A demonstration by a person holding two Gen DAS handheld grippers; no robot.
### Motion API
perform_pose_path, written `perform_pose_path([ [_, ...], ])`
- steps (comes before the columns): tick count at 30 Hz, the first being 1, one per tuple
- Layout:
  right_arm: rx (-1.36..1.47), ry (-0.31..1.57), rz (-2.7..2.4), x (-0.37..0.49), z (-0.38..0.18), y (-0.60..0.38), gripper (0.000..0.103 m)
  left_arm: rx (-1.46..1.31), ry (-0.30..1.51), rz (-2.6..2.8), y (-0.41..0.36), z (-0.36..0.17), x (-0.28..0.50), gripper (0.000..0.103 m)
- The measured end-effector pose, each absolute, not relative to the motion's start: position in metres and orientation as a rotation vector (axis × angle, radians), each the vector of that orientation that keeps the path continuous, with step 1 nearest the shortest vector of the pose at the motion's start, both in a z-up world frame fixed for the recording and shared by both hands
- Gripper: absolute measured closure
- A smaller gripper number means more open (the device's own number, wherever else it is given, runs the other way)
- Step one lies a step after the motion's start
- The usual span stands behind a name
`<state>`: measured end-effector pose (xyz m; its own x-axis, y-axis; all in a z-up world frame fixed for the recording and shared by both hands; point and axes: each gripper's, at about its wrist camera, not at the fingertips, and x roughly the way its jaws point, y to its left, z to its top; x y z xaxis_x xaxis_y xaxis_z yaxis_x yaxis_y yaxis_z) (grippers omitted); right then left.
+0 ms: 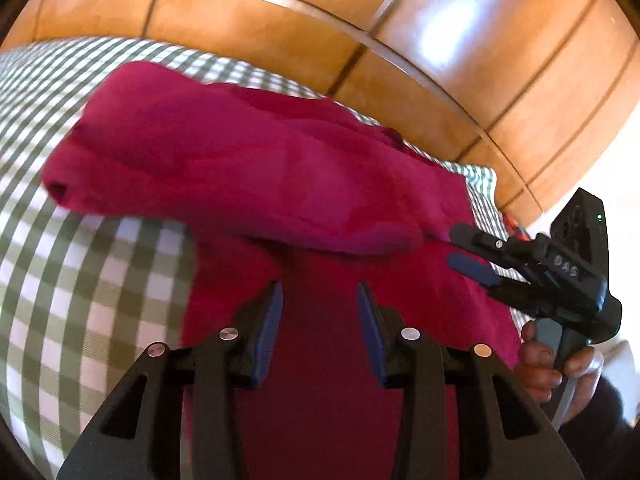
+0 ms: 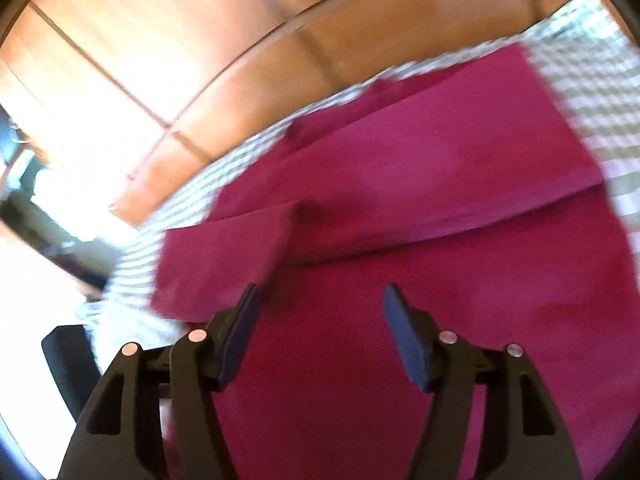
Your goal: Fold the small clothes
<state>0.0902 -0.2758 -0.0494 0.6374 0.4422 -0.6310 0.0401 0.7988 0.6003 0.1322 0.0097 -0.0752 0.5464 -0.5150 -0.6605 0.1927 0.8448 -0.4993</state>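
Observation:
A crimson garment (image 1: 240, 168) lies on a green-and-white checked cloth (image 1: 80, 280), with one thick fold laid across its lower layer. My left gripper (image 1: 319, 292) hovers open over the flat lower layer, nothing between its pads. My right gripper (image 1: 456, 246) comes in from the right, held by a hand (image 1: 540, 364), its tips beside the end of the fold. In the right wrist view the right gripper (image 2: 320, 294) stands open above the garment (image 2: 440, 160), with a folded sleeve (image 2: 224, 256) just past its left finger. Both views are blurred.
The checked cloth (image 2: 592, 92) ends at an edge close behind the garment, and an orange tiled floor (image 1: 440, 40) lies beyond it. A black object (image 2: 64, 360) sits low at the left in the right wrist view.

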Motion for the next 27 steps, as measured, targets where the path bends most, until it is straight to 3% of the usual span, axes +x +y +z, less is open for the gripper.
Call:
perform_pose_path([
  [1, 0.630, 0.876, 0.270, 0.099, -0.051, -0.265, 0.024, -0.400, 0.903, -0.430, 0.012, -0.074, 0.132, 0.065],
  [3, 0.621, 0.913, 0.282, 0.115, -0.057, -0.249, 0.023, -0.399, 0.904, -0.422, 0.014, -0.074, 0.133, 0.065],
  [5, 0.602, 0.946, 0.283, 0.125, -0.061, -0.238, 0.035, -0.400, 0.900, -0.414, 0.014, -0.072, 0.137, 0.065],
  [7, 0.511, 0.972, 0.246, 0.133, -0.058, -0.226, 0.081, -0.403, 0.893, -0.402, 0.015, -0.070, 0.140, 0.065],
  [9, 0.444, 0.942, 0.230, 0.134, -0.042, -0.224, 0.096, -0.410, 0.891, -0.389, 0.019, -0.069, 0.143, 0.065],
  [16, 0.324, 0.673, 0.176, 0.112, 0.059, -0.268, 0.098, -0.419, 0.882, -0.329, 0.025, -0.068, 0.159, 0.065],
  [19, 0.254, 0.619, 0.082, 0.107, 0.076, -0.296, 0.098, -0.406, 0.898, -0.287, 0.028, -0.076, 0.163, 0.065],
  [27, 0.291, 0.826, -0.232, 0.120, -0.014, -0.381, 0.098, -0.371, 0.912, -0.249, 0.027, -0.086, 0.164, 0.065],
])
